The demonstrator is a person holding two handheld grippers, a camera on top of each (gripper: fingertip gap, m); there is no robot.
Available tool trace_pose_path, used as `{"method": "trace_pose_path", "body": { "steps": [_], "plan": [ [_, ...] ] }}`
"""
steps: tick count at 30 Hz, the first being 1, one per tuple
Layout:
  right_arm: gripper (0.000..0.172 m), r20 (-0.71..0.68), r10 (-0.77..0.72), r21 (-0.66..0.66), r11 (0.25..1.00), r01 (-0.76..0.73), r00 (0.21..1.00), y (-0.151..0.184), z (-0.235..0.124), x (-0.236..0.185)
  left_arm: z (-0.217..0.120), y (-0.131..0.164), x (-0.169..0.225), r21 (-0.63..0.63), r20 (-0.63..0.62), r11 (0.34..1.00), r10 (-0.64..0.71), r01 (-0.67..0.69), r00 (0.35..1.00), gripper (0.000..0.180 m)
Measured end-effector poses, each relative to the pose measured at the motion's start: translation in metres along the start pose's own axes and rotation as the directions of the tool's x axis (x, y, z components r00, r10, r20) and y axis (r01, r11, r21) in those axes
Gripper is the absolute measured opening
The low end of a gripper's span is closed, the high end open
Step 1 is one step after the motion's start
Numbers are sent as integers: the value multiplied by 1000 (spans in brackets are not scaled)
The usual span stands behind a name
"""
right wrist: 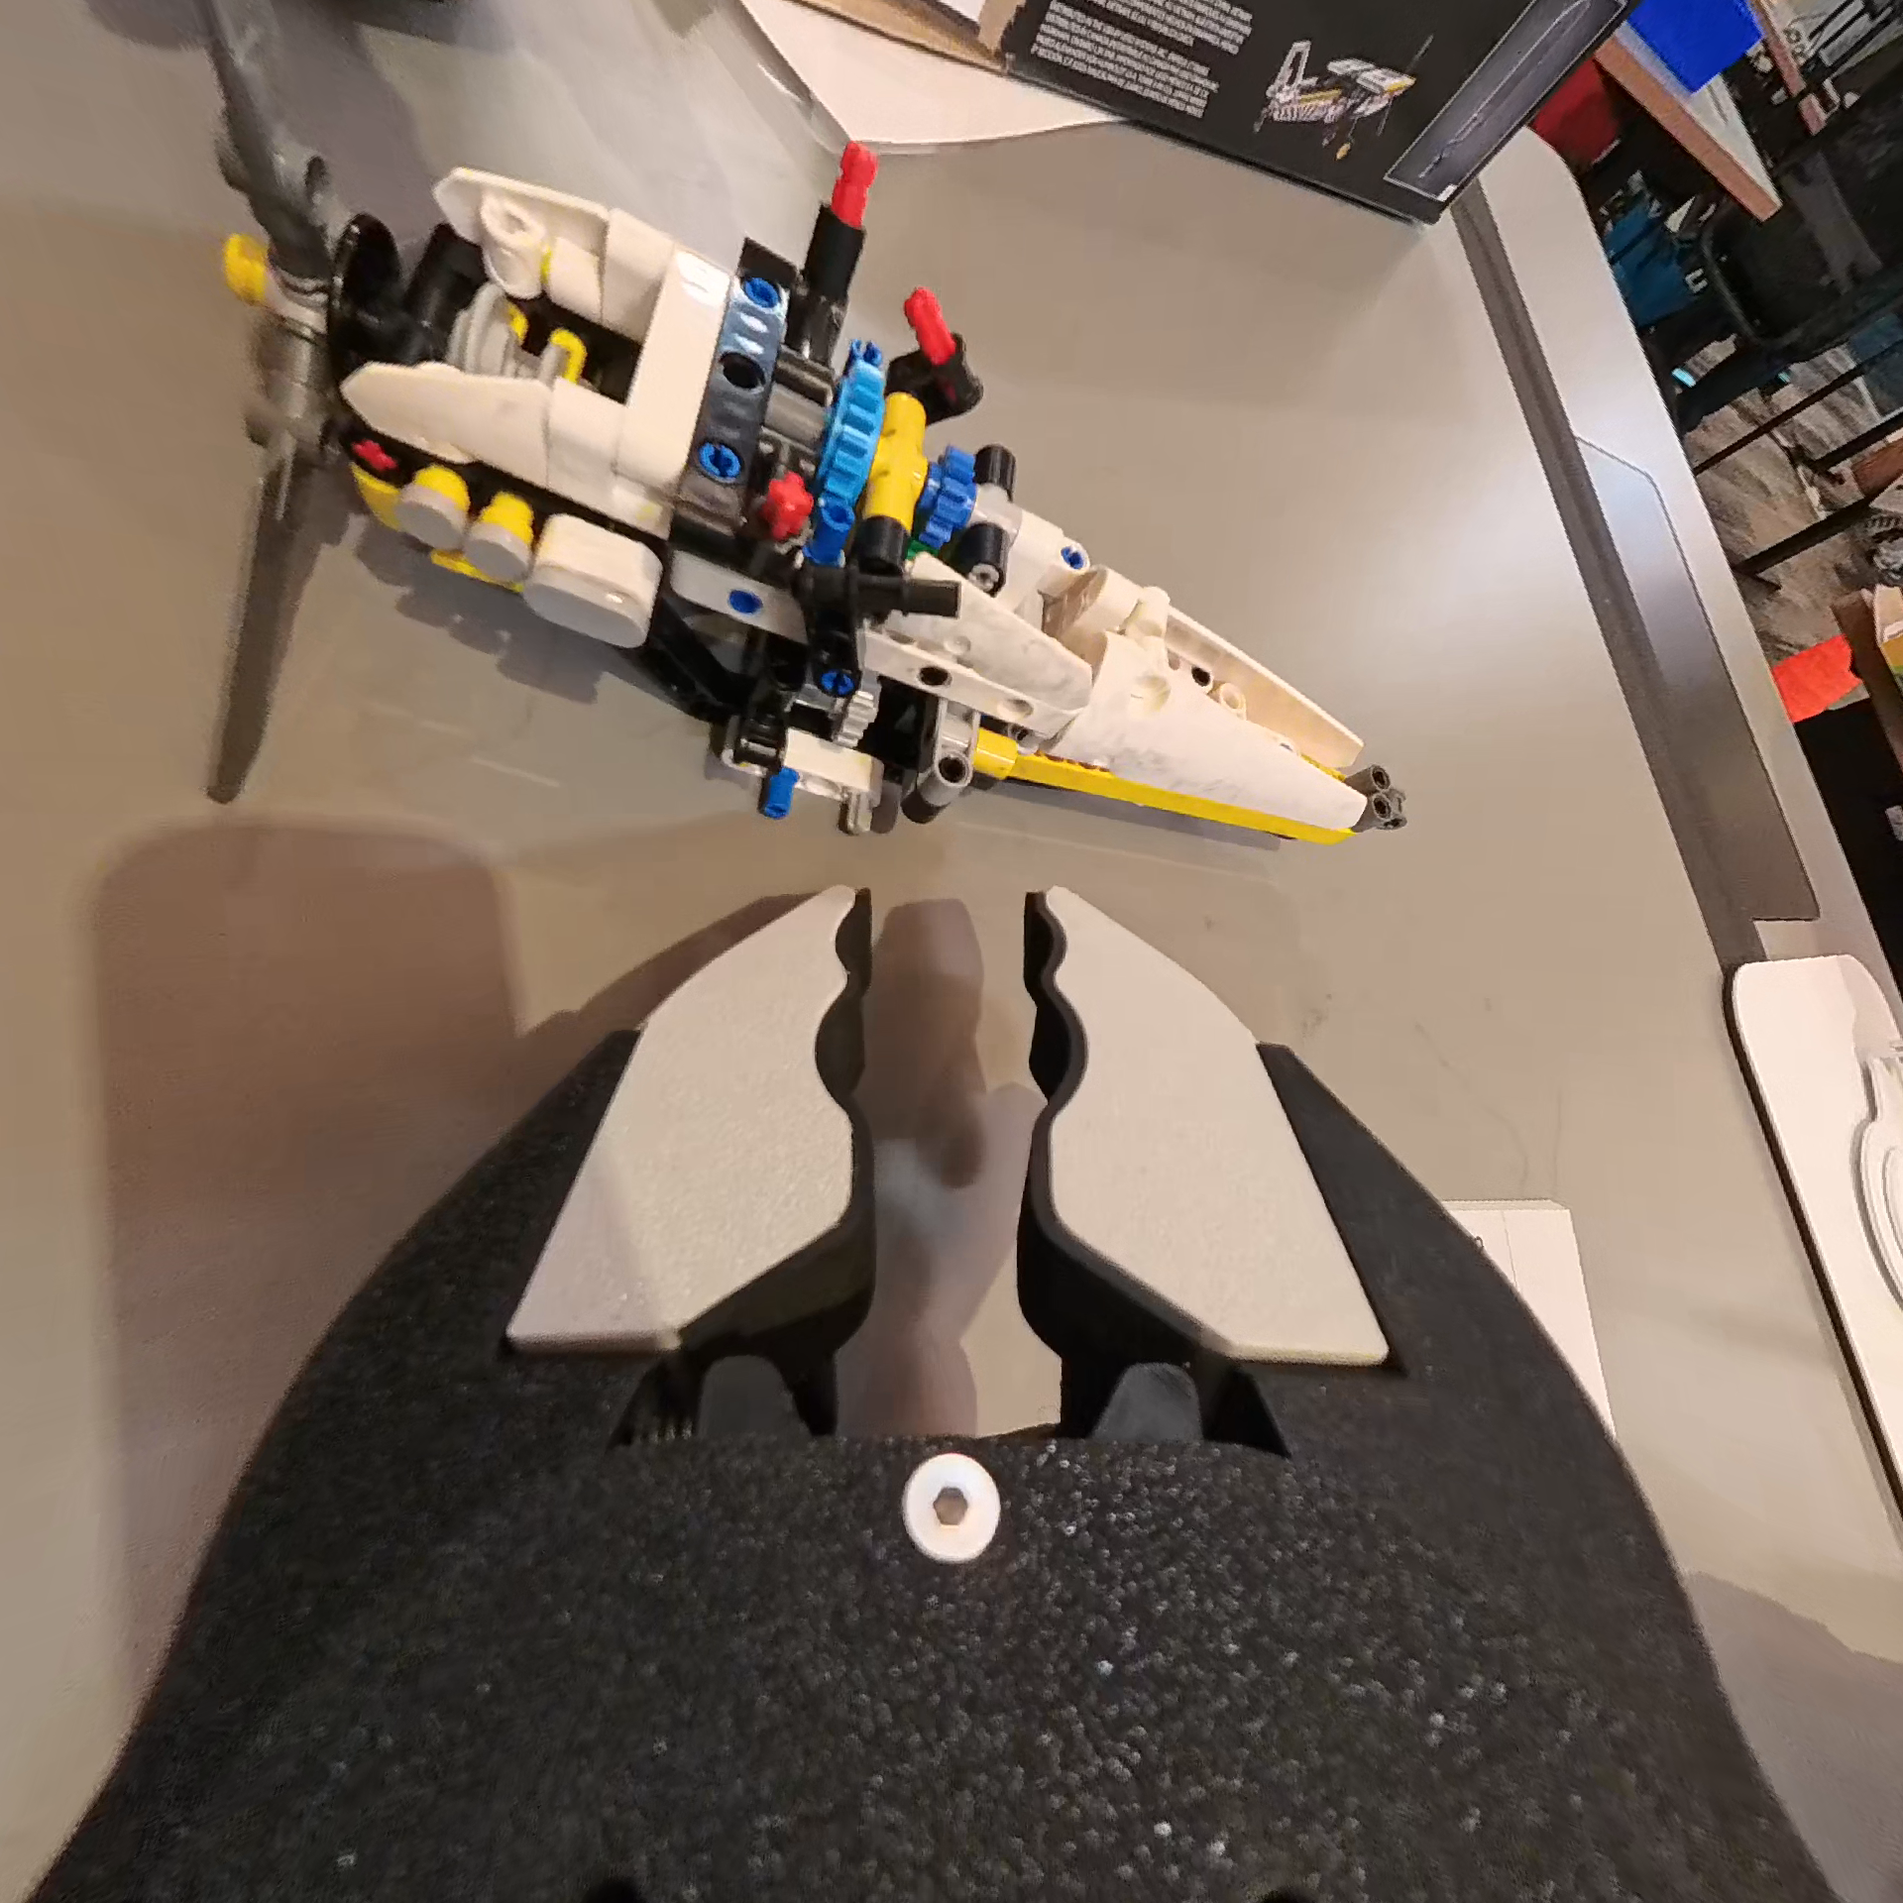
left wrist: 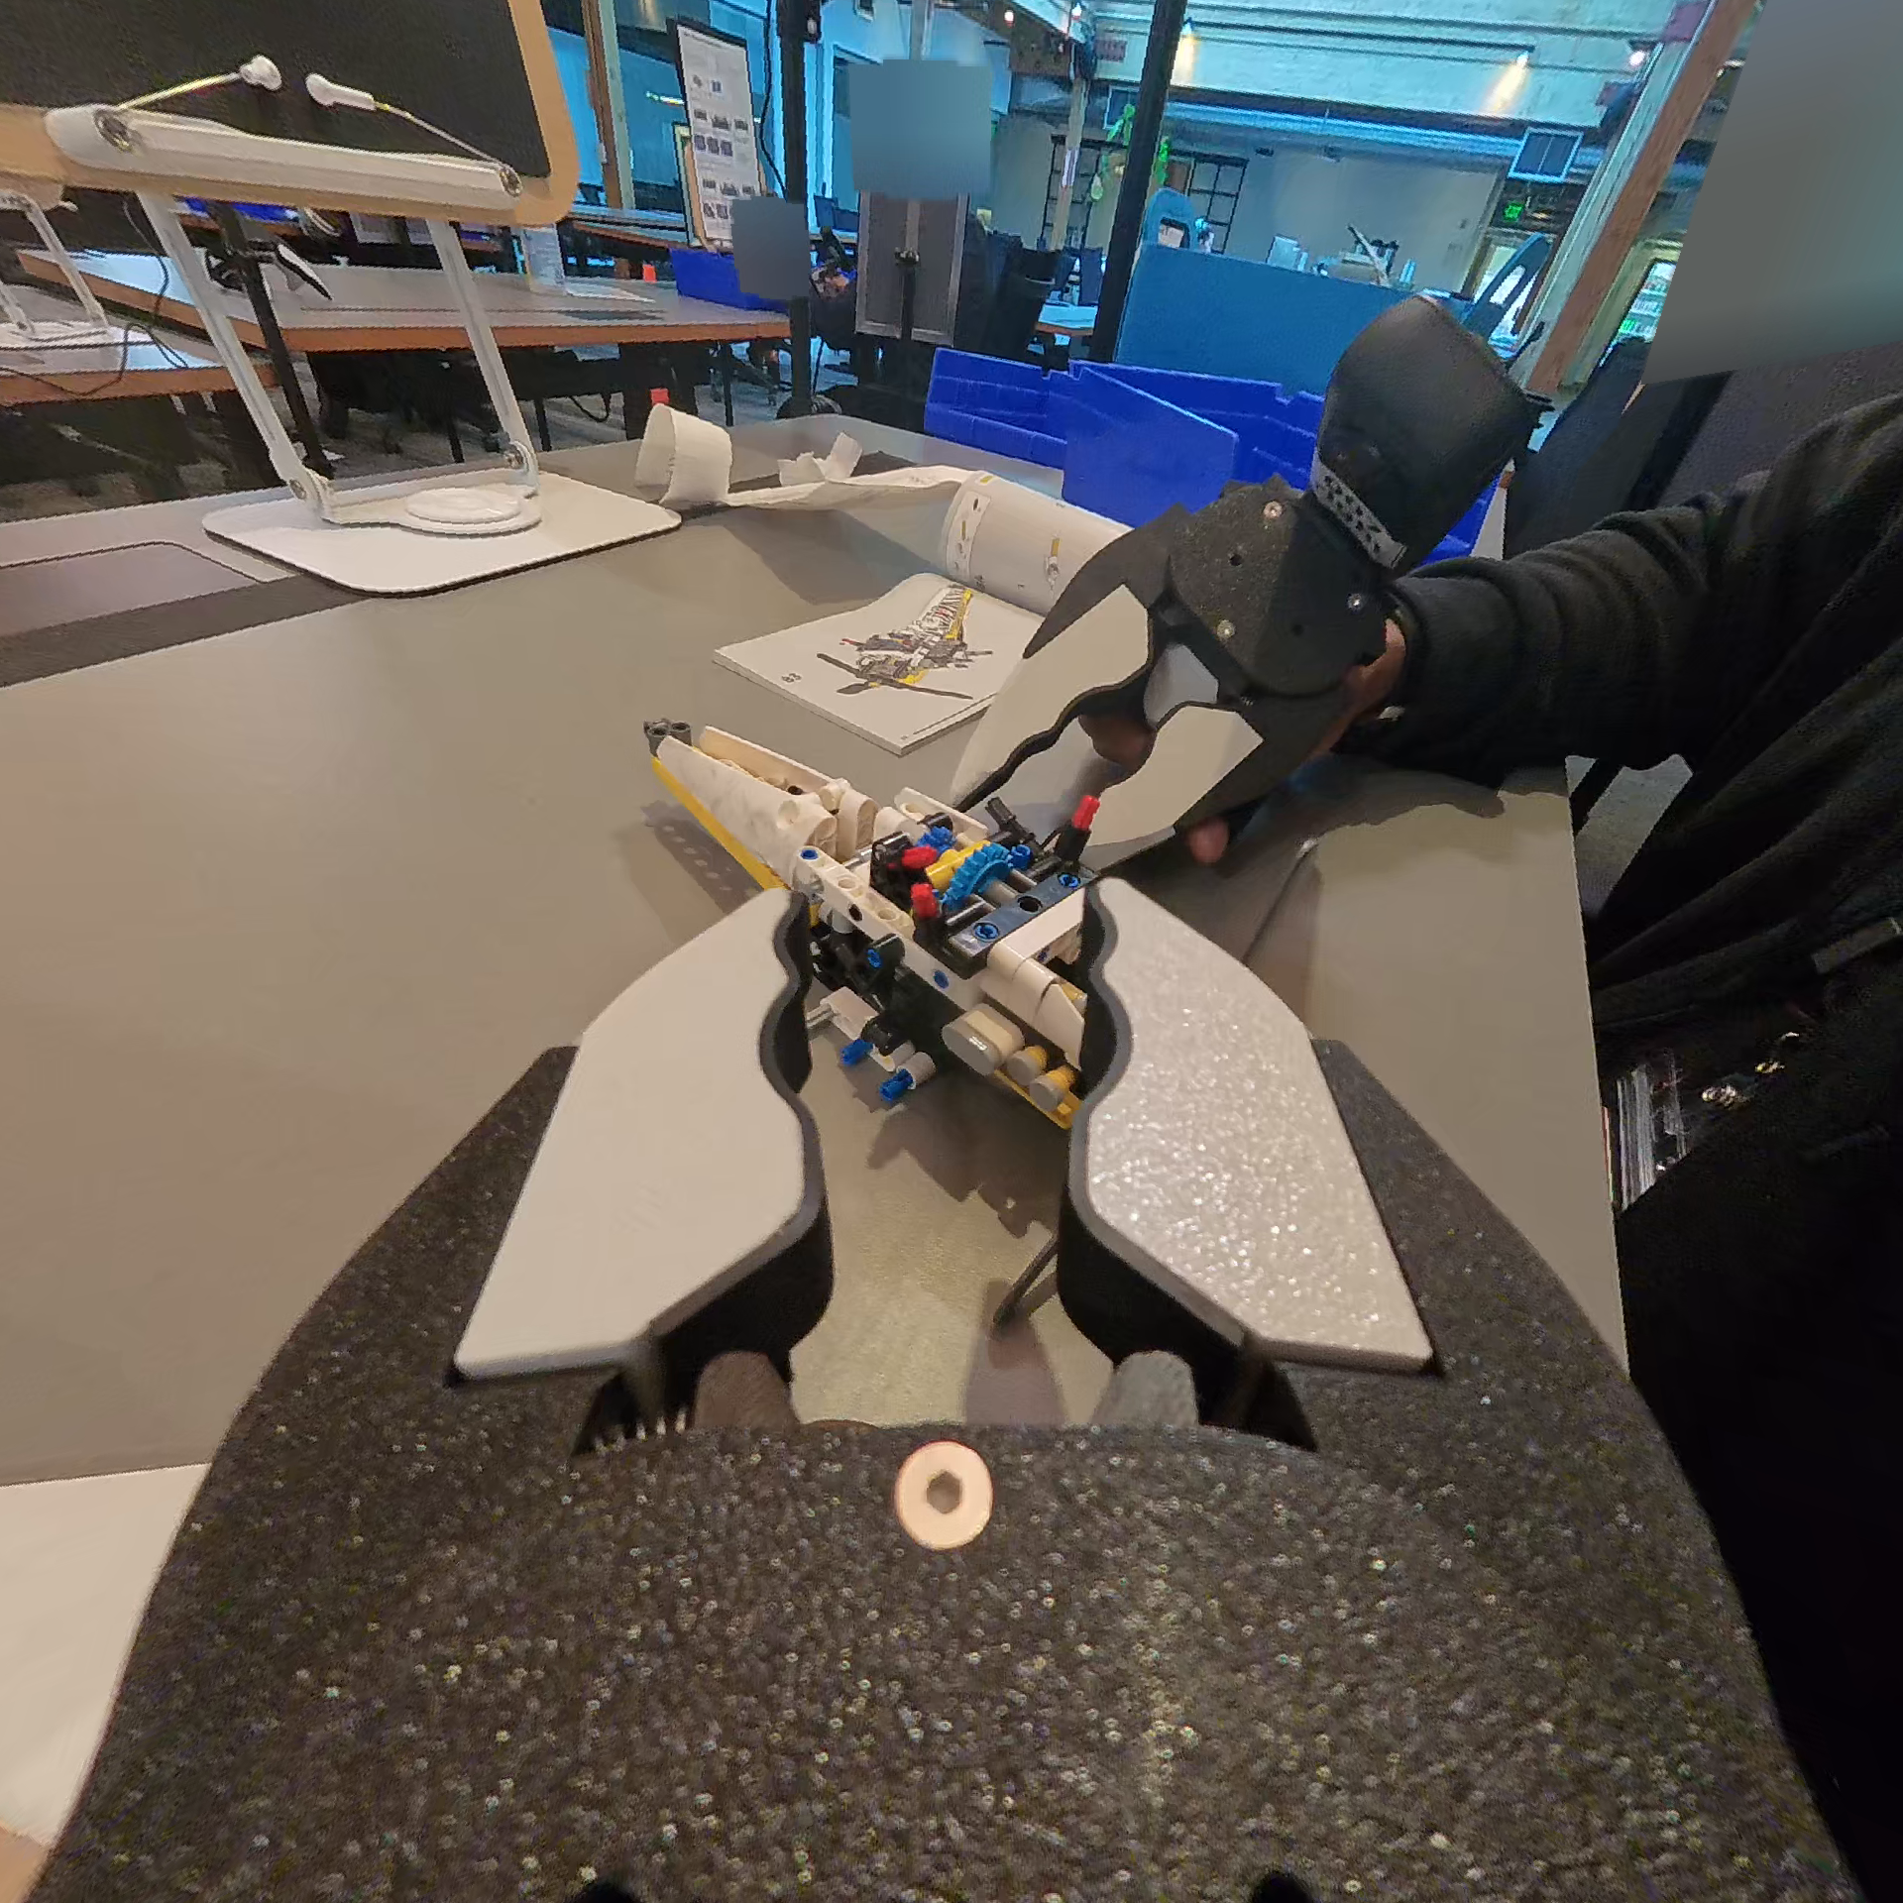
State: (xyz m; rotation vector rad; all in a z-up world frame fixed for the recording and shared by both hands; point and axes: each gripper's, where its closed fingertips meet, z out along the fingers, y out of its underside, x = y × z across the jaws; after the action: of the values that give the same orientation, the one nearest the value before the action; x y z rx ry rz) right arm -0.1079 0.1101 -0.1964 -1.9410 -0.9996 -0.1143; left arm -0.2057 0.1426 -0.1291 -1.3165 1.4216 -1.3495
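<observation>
A toy plane built of white, yellow, black and blue bricks (left wrist: 927, 906) lies on the grey table (left wrist: 309, 927). In the left wrist view its nose and a grey propeller blade (left wrist: 1030, 1287) show between the spread fingers of my left gripper (left wrist: 944, 901). The gripper is open, and the pads show no contact with the model. My right gripper (right wrist: 942, 896) is open and empty, its tips just short of the model's side (right wrist: 824, 515). In the left wrist view the right gripper (left wrist: 1040, 824) reaches in from the right, near an upright red pin (left wrist: 1083, 814).
An instruction booklet (left wrist: 886, 659) and a curled paper sheet (left wrist: 989, 525) lie behind the model. A white stand (left wrist: 443, 525) is at the back left, blue bins (left wrist: 1133, 433) at the back. A black box (right wrist: 1287, 82) lies beyond the model. A person's dark sleeve (left wrist: 1648, 638) is on the right. My hands' fingertips stand some 12 centimeters from each other.
</observation>
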Motion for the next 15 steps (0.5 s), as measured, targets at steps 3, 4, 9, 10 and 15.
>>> {"method": "trace_pose_path", "body": {
  "steps": [3,4,9,10,15],
  "plan": [
    [28,4,4,4,1000,-4,1000,0,0,0,1,1,0,-9,-2,1000,-1,1,1000,52],
    [28,6,3,5,1000,-3,1000,0,0,0,1,1,0,-11,-3,1000,-2,2,1000,52],
    [29,13,-17,21,1000,16,1000,-3,-1,-3,1,1,1,-9,-22,1000,-9,9,1000,49],
    [30,13,-22,25,999,22,1000,-3,-1,-3,1,0,2,-7,-28,1000,-7,7,1000,48],
    [33,16,-25,47,999,24,1000,-7,-3,-5,1,-10,9,-8,-71,998,58,-59,996,39]
  ]
}}
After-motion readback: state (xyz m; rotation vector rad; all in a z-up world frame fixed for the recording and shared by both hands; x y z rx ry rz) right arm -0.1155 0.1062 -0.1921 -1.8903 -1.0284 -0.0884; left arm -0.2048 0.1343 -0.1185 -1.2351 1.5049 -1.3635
